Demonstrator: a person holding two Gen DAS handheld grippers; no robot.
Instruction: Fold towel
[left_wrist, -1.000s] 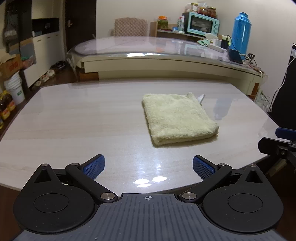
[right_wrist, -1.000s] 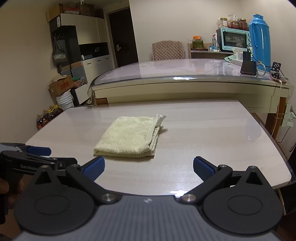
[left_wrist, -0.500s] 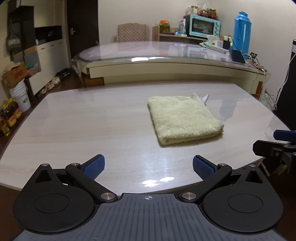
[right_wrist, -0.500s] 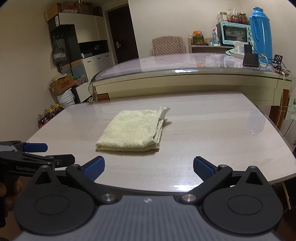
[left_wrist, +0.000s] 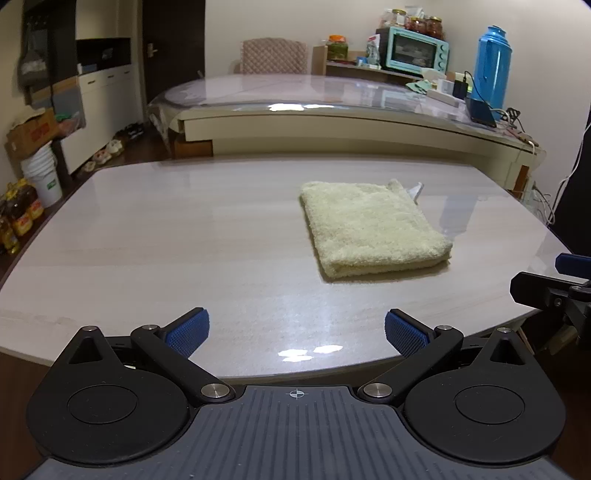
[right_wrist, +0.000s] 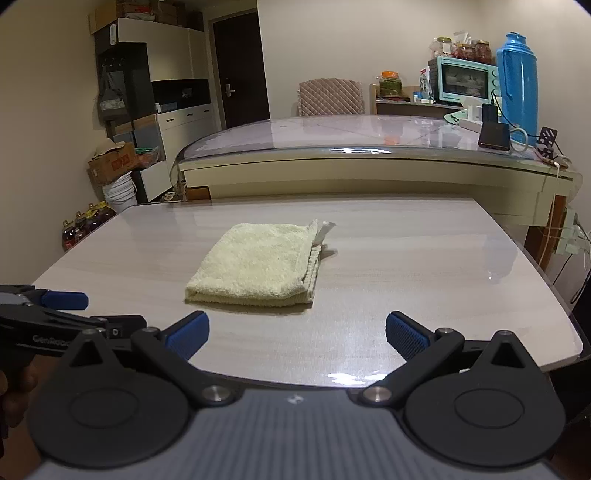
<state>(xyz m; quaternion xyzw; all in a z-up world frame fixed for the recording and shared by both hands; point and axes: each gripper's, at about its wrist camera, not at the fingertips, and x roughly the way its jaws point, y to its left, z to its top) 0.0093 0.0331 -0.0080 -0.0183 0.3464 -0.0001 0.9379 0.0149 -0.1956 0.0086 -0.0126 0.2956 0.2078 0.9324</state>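
A pale yellow towel (left_wrist: 371, 227) lies folded into a thick rectangle on the light wooden table (left_wrist: 166, 240); a white tag sticks out at its far corner. It also shows in the right wrist view (right_wrist: 260, 264). My left gripper (left_wrist: 295, 332) is open and empty, held back over the table's near edge, to the left of the towel. My right gripper (right_wrist: 297, 332) is open and empty, also at the near edge, in front of the towel. Each gripper shows at the edge of the other's view: the right one (left_wrist: 554, 288), the left one (right_wrist: 55, 314).
A second, glass-topped table (left_wrist: 332, 103) stands behind with a blue thermos (left_wrist: 493, 66), a power bank and cables. A teal toaster oven (left_wrist: 415, 51), jars and a padded chair (left_wrist: 273, 55) are at the back. Buckets, boxes and bottles (left_wrist: 22, 214) sit on the floor at left.
Both grippers have pulled back slightly from the table and risen a little. The towel has not moved. Both jaws stay open.
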